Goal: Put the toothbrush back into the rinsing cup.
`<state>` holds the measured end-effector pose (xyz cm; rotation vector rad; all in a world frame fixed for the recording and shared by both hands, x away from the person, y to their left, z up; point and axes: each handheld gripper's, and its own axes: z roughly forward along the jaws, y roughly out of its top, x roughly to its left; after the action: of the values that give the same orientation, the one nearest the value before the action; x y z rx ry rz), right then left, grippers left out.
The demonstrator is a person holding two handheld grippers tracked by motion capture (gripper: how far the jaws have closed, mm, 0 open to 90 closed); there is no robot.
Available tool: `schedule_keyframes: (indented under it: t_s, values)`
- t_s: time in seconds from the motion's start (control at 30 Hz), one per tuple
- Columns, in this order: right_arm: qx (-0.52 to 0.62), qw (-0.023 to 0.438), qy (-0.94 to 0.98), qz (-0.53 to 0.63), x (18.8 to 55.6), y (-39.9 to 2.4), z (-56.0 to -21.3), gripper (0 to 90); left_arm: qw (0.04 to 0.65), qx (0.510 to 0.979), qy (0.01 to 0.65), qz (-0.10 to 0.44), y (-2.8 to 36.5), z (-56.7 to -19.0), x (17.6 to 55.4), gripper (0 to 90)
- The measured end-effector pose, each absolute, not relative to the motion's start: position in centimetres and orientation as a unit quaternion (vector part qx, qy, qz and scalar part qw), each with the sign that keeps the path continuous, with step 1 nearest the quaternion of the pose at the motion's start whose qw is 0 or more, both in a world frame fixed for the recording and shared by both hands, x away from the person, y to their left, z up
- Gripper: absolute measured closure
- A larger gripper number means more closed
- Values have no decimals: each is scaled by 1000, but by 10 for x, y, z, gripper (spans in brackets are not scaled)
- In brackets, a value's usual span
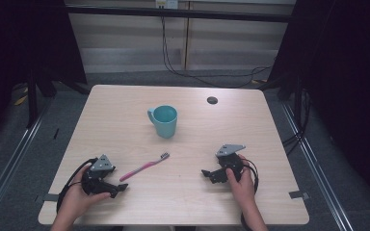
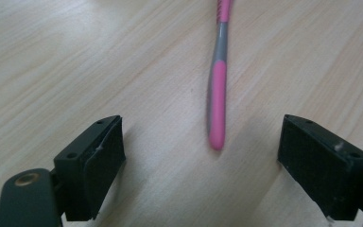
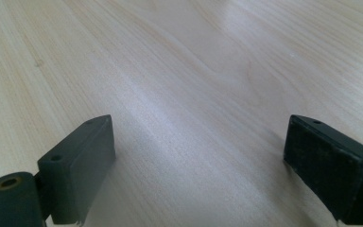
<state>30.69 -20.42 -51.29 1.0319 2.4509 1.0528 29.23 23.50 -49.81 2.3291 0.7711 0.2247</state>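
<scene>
With my left gripper (image 2: 203, 156) spread wide around the near end of the toothbrush (image 2: 217, 94) lying flat on the table (image 1: 125, 110), and my right gripper (image 3: 198, 165) wide apart over bare wood, I might nudge that thin handle askew when closing.

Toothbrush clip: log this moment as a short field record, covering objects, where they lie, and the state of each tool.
surface: wooden table
toothbrush: pink and grey, lying flat, bristle end toward the far right
cup: teal, upright, handle at its left, beyond the toothbrush
left tool: open, held low, handle end of the toothbrush just ahead between the jaws, not touching
right tool: open, nothing between the jaws
table hole: far right of the cup
</scene>
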Motion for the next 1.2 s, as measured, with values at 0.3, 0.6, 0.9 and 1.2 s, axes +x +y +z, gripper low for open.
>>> schedule_keyframes:
  t_s: [0.3,0.6,0.9,1.2]
  values:
    - [357,140,848,364,307,-204,-513,90,302,905,289,75,223,-490,300,162]
    - [357,140,848,365,307,-204,-513,90,276,920,269,74,201,-474,313,188]
    - [357,140,849,364,307,-204,-513,90,250,933,252,62,184,-469,323,207]
    - [357,140,849,364,307,-204,-513,90,230,940,244,59,171,-466,333,241]
